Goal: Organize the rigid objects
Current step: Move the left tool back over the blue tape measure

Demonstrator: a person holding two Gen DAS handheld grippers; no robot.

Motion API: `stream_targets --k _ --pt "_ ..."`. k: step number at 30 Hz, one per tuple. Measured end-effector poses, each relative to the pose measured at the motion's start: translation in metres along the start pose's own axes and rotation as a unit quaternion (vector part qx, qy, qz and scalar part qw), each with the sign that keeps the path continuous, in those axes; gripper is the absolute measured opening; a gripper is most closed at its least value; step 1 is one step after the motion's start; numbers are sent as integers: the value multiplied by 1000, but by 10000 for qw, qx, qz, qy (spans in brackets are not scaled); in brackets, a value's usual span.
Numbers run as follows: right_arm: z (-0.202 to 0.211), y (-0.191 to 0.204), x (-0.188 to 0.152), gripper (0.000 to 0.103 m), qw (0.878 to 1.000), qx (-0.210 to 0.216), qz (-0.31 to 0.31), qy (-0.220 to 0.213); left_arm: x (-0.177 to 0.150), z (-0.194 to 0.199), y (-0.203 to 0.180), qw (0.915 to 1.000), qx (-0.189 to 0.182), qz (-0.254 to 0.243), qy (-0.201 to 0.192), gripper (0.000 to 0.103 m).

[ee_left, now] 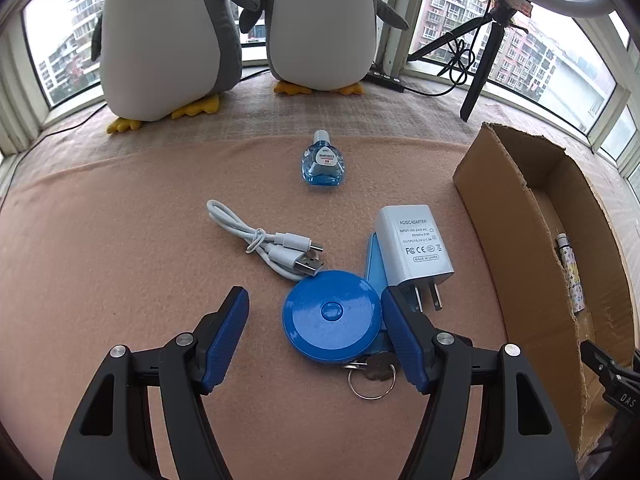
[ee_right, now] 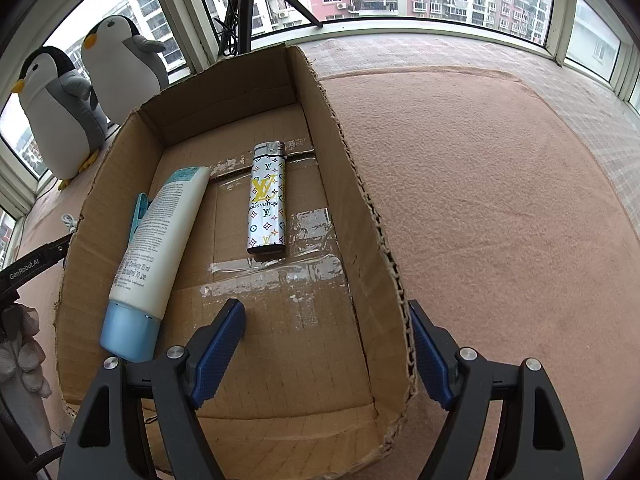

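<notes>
My left gripper (ee_left: 316, 320) is open low over the pink blanket (ee_left: 120, 260). A round blue tape measure (ee_left: 332, 316) lies between its fingers, close against the right finger (ee_left: 396, 320) and well apart from the left one. By the disc lie a key ring (ee_left: 372, 380), a white AC adapter (ee_left: 416, 248) on a blue clip (ee_left: 374, 256), a white USB cable (ee_left: 264, 240) and a small blue bottle (ee_left: 322, 162). My right gripper (ee_right: 324, 348) is open and straddles the right wall of the cardboard box (ee_right: 384, 248). It holds nothing.
The box holds a patterned lighter (ee_right: 267, 200), a white tube with a blue cap (ee_right: 160, 240) and a teal clip (ee_right: 140, 212). Two plush penguins (ee_left: 168, 40) stand by the window, and a tripod (ee_left: 480, 60) and a black cable (ee_left: 460, 56) are at the back right.
</notes>
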State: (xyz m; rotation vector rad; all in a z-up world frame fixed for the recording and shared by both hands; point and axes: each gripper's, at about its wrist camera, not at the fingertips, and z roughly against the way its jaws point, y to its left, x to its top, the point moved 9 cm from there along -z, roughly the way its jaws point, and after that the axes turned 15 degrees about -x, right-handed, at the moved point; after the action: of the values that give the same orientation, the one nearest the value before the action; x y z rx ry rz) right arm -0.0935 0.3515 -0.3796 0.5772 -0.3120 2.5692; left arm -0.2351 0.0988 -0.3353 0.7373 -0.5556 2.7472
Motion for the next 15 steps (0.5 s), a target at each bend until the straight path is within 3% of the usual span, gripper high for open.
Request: stream_targets --k 10,15 --pt "0 0 0 76 10000 0 -2 -1 -11 13 34 9999 56 55 -129 67" --pt "0 -1 0 77 10000 -4 2 0 -11 14 38 9997 138 -183 -119 67"
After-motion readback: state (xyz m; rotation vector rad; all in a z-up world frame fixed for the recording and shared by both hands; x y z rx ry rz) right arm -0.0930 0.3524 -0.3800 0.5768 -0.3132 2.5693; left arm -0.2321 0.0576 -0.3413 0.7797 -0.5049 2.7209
